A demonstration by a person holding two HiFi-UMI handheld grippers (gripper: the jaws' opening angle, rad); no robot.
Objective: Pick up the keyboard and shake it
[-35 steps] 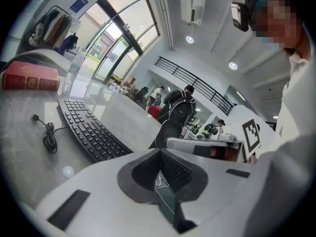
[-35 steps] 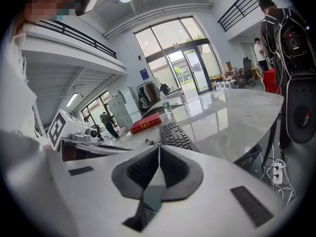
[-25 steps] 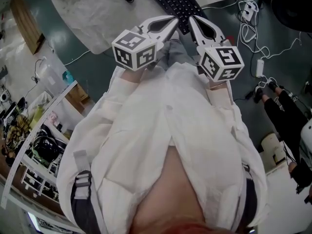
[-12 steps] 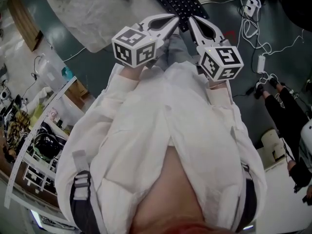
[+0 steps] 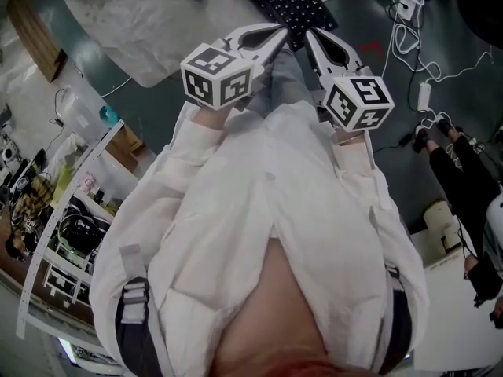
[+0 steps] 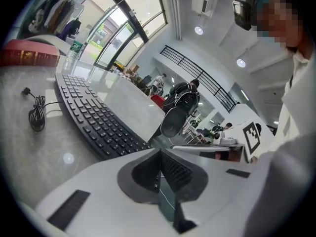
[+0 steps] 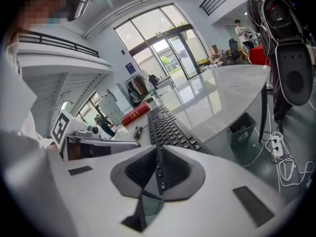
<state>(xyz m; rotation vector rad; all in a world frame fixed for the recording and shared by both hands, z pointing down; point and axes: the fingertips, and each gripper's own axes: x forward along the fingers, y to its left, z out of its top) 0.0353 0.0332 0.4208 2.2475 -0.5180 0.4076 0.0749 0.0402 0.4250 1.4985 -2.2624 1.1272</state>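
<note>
Keyboard, where: one black keyboard lies flat on the pale tabletop, and nothing is touching it.
Keyboard, axis: in the head view its long axis runs from upper left down to lower right. The near short end points back at the person and sits close to the tabletop's curved edge.
Left gripper: the left gripper is held in at the chest, fingers pressed together with nothing between them. Its tips are just short of the keyboard's near end, and in its own view the keyboard lies off to the left.
Right gripper: the right gripper is alongside, fingers likewise closed and empty. The two tips are near each other but apart. In its own view the keyboard stretches away straight ahead.
Count: one keyboard, two grippers, one red book, one coiled black cable, one grey bin.
Edges: the book lies at the keyboard's far end. The cable lies on the side that shows left in the head view, apart from the keys.
Room: there is wide bare tabletop on that cable side. Open floor lies between the tabletop's edge and the person, with white cords strewn over it on the right.
</note>
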